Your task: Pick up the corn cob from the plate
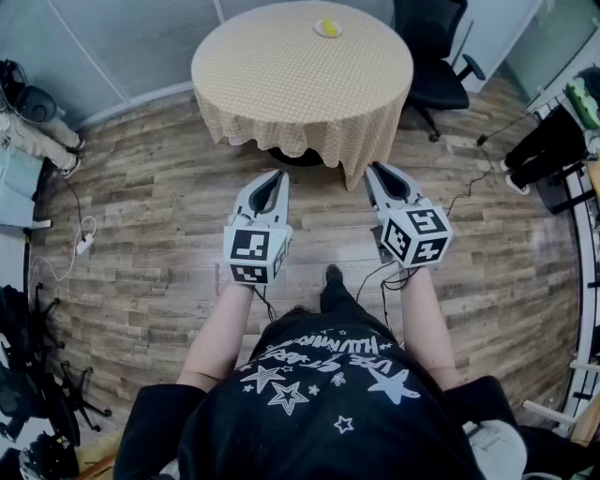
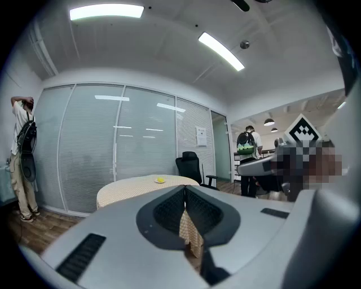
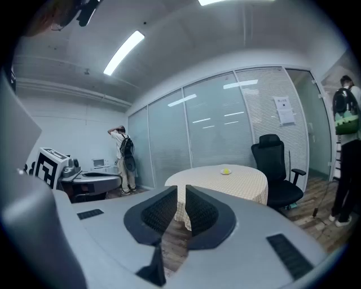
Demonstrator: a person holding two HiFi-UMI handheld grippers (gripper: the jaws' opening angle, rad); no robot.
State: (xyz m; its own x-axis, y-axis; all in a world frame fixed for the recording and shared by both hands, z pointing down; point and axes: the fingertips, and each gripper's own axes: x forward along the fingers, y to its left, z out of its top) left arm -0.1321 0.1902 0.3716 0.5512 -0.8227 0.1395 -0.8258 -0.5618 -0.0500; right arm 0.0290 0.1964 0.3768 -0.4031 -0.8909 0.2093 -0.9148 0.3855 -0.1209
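A yellow corn cob [image 1: 328,26] lies on a small plate [image 1: 327,34] at the far side of a round table [image 1: 300,84] covered with a tan checked cloth. Both grippers hang over the wooden floor, short of the table's near edge, and point toward it. My left gripper [image 1: 278,175] is shut with nothing in it, its jaws meeting tip to tip. My right gripper [image 1: 375,170] is also shut and empty. The corn cob [image 2: 161,180] shows small and far off above my left gripper [image 2: 184,191]. In the right gripper view the corn cob [image 3: 226,171] sits on the table [image 3: 237,183] beyond my right gripper [image 3: 180,195].
A black office chair [image 1: 433,58] stands behind the table at the right. Cables [image 1: 75,246] trail over the floor at left, and gear crowds the right edge [image 1: 553,141]. A glass partition [image 2: 118,152] backs the room. A person [image 2: 21,163] stands at the far left and another person with a backpack [image 2: 246,148] at the right.
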